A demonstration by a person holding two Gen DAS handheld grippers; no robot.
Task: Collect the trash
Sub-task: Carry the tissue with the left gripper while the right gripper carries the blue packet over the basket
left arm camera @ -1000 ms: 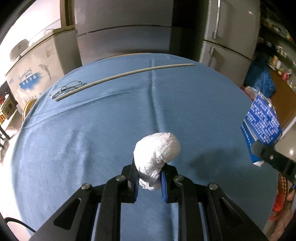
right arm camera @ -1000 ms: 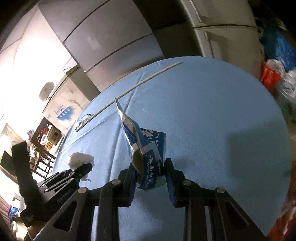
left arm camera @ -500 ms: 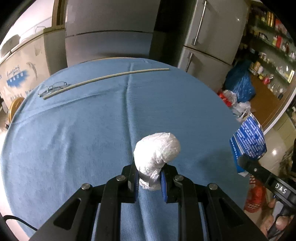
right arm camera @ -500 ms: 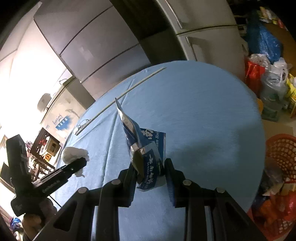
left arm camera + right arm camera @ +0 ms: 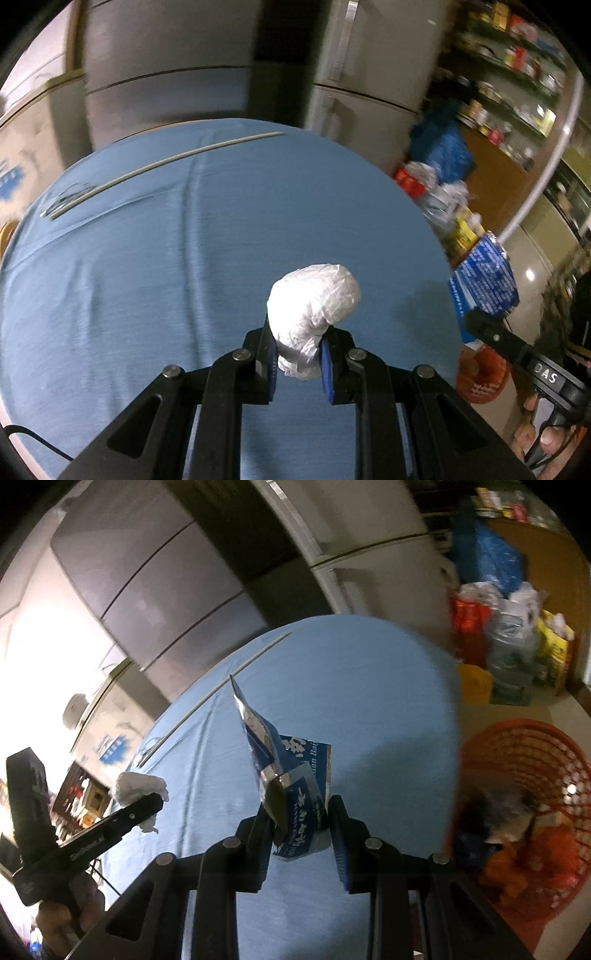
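My left gripper (image 5: 297, 356) is shut on a crumpled white tissue ball (image 5: 314, 299) and holds it above the blue tablecloth (image 5: 147, 266). My right gripper (image 5: 301, 834) is shut on a torn blue snack packet (image 5: 291, 771) with a silver inside, held above the cloth near the table's right edge. The packet also shows at the right in the left wrist view (image 5: 484, 284). The tissue and left gripper show at the left in the right wrist view (image 5: 138, 786). A red mesh trash basket (image 5: 524, 812) with rubbish in it stands on the floor to the right, below the table edge.
A long pale rod (image 5: 166, 162) and a pair of glasses (image 5: 64, 197) lie at the table's far left. Grey fridges (image 5: 166, 70) stand behind the table. Bags, a water jug (image 5: 511, 661) and clutter sit on the floor at the right.
Both grippers have swung to the right with their loads still held. The red basket has come into the right wrist view.
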